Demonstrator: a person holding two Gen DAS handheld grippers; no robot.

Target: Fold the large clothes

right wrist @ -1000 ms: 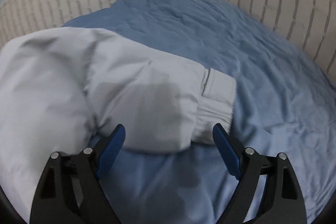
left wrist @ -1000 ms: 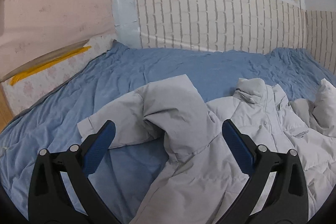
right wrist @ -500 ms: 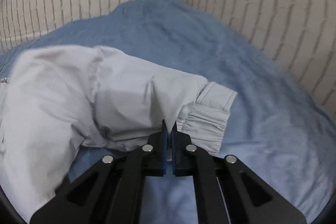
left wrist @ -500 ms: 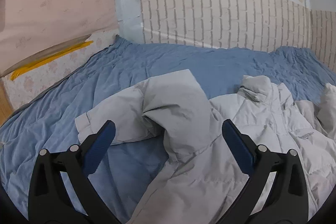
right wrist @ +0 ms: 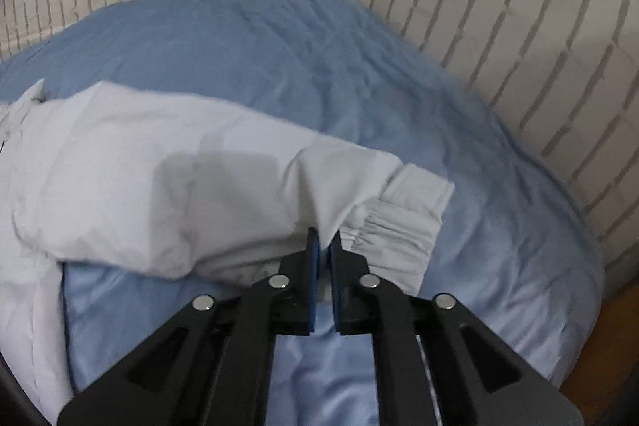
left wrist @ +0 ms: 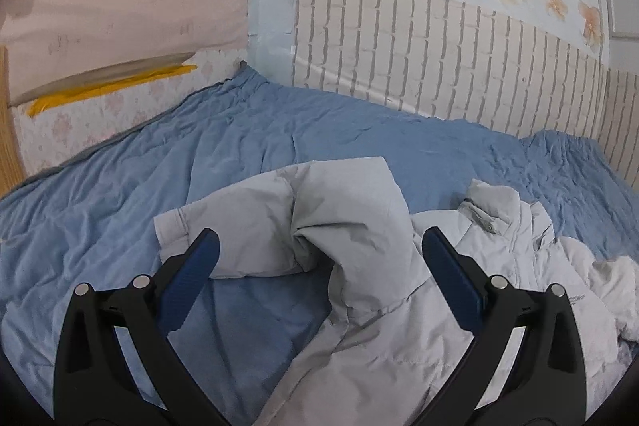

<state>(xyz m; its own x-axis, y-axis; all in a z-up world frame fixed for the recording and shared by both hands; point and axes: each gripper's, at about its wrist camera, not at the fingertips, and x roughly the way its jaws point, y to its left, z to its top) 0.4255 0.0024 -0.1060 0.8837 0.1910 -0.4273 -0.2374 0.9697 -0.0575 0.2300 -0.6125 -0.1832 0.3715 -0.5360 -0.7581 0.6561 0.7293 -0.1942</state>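
Note:
A pale grey padded jacket (left wrist: 399,326) lies crumpled on the blue bedspread (left wrist: 259,146). Its left sleeve (left wrist: 247,226) is bent across the bed, cuff toward the left. My left gripper (left wrist: 319,258) is open and empty, hovering above that sleeve. In the right wrist view, my right gripper (right wrist: 324,238) is shut on the fabric of the jacket's other sleeve (right wrist: 199,194), just beside its elastic cuff (right wrist: 399,226), and holds it lifted off the bed.
A brick-pattern wall (left wrist: 439,58) runs along the far side and the right side (right wrist: 499,6) of the bed. A padded headboard (left wrist: 100,6) stands at the left. A wooden floor edge (right wrist: 599,358) shows past the bed's corner.
My right gripper closed on the sleeve near the cuff and has lifted and pulled it out straighter. My left gripper stayed open and tilted slightly over the other sleeve.

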